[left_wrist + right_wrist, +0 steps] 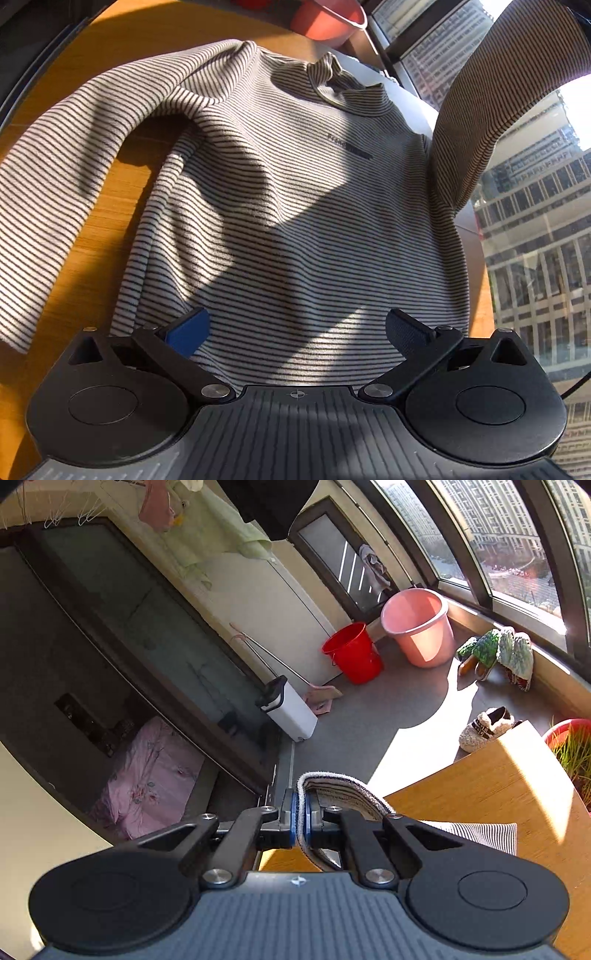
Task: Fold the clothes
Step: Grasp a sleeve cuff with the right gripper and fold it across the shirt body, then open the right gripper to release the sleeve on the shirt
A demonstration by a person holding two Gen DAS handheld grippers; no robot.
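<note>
Striped sweater (pixel 295 221) flat on wooden table (pixel 110 206); L gripper (pixel 297 332) released above hem, R gripper (pixel 301 823) clenched on sleeve cuff (pixel 332 786), raised off table.

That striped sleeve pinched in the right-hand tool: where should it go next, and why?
Probably across the chest of the striped shirt. The right gripper is shut on the sleeve, lifted off the wooden table, while the body lies flat and the left gripper hangs open above the hem.
</note>
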